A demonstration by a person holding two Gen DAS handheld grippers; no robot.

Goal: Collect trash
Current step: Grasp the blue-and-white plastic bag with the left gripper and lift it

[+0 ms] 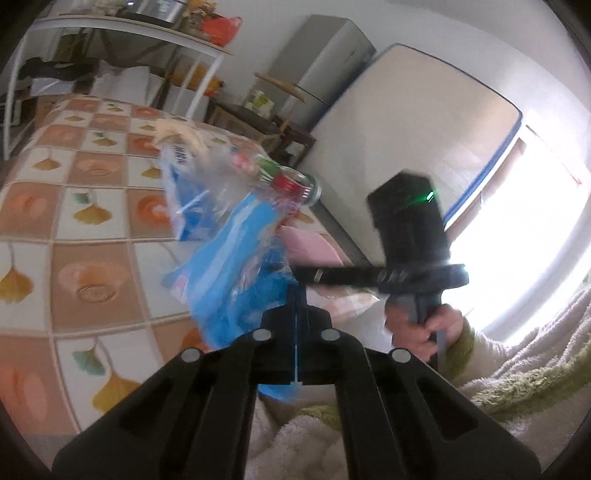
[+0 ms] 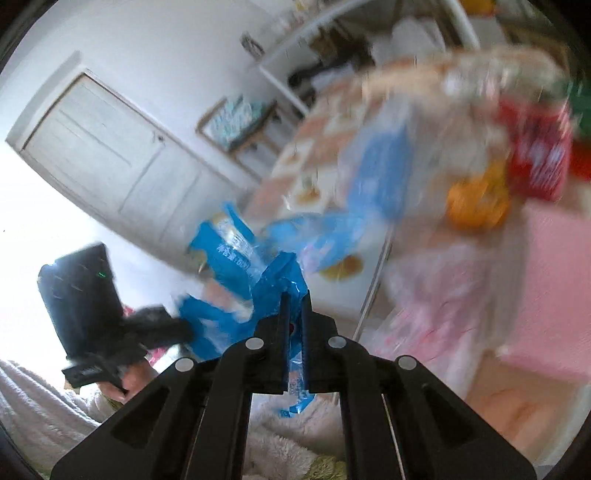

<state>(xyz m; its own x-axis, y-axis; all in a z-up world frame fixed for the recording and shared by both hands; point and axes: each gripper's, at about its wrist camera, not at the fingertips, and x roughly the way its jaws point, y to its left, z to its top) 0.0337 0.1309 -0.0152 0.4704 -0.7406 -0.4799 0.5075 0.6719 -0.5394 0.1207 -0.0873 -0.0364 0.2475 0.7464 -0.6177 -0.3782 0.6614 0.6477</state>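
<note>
A crumpled blue and clear plastic bag (image 1: 229, 258) (image 2: 236, 258) hangs in the air between both grippers, above the bed. Seen through its clear part are a red and green can (image 1: 295, 184) (image 2: 539, 155) and something orange (image 2: 476, 203). My left gripper (image 1: 297, 291) is shut on one blue edge of the bag. My right gripper (image 2: 293, 295) is shut on another edge close by. In the left wrist view the right gripper (image 1: 306, 275) comes in from the right, held by a hand (image 1: 424, 328). The left gripper (image 2: 184, 328) shows at the left of the right wrist view. Both views are blurred.
Below lies a bed with a checked orange and white quilt (image 1: 92, 221) and a pink pillow (image 1: 310, 243) (image 2: 546, 295). A mattress (image 1: 406, 122) leans on the wall beside a grey fridge (image 1: 325, 66). A white rack (image 1: 129, 29) stands behind the bed, and a white door (image 2: 110, 147) shows at the left.
</note>
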